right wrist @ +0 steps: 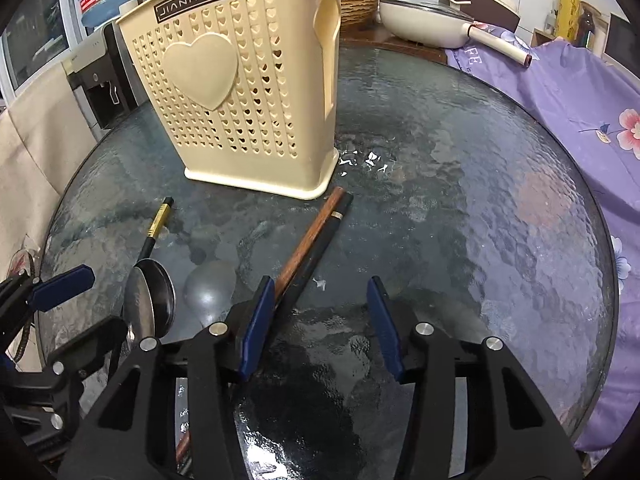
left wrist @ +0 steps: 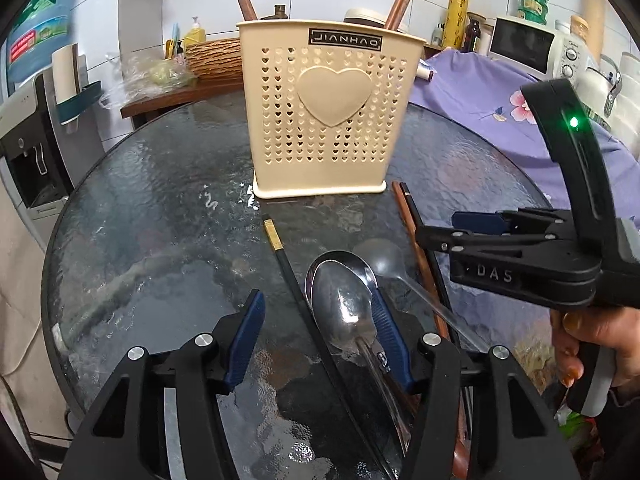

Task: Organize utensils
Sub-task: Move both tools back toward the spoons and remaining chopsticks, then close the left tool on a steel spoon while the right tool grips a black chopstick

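A cream perforated utensil holder with a heart stands at the back of the round glass table; it also shows in the right wrist view. My left gripper is open; two stacked steel spoons lie between its fingers, against the right pad. A grey spoon lies beside them. A black chopstick with a gold band and a brown and black pair lie on the glass. My right gripper is open, its left pad over the brown and black chopsticks.
Wooden utensils stand in the holder. A purple floral cloth borders the table's right side. A pan, a wicker basket, a microwave and a water dispenser stand behind and left.
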Tool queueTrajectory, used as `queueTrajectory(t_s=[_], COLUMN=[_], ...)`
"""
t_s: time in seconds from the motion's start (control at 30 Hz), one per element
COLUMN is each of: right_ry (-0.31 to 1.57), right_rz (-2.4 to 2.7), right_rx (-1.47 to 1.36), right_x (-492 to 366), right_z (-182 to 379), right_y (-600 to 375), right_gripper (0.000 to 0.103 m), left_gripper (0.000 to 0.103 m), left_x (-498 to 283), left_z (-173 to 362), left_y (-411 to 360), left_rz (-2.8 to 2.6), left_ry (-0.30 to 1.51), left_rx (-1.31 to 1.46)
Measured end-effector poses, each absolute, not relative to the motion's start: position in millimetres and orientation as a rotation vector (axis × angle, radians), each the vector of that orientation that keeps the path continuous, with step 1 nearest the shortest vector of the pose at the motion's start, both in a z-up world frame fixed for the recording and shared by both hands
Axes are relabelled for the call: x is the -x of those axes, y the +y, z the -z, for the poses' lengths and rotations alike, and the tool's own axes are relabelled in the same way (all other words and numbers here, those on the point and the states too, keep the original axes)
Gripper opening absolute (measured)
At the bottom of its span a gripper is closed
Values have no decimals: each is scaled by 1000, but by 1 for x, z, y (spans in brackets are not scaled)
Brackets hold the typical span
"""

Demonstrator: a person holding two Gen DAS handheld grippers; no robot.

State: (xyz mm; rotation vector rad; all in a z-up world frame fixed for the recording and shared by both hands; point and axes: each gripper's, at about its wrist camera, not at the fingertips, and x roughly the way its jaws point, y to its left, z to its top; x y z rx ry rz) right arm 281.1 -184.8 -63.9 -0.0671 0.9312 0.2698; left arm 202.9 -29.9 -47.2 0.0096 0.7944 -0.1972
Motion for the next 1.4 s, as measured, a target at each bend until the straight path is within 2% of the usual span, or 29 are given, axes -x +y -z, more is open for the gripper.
queueTrajectory(t_s=[0.47,0.63,1.07,1.13,1.4], right_ry=[974,973,976,966,975], right_rz=[-237,-239,-242,-232,-243], right_rx=[97,65,27,57,11], right_x=[-277,-278,-294,-295,-299], right_z=[69,66,63,63,62], right_y=[-202,-203,-193,-190,-202], right_gripper=[43,32,27,20,9], left_gripper=[53,40,35,35,34], left_x=[-207,-213,-227,-228,-228], left_z=[56,58,56,56,50], left_y=[-48,-52,-68,-71,-67], left_rz=[203,195,194,194,208], left_ry=[812,830,850,846,839], left_rx=[-39,-37,-40,-50,-35])
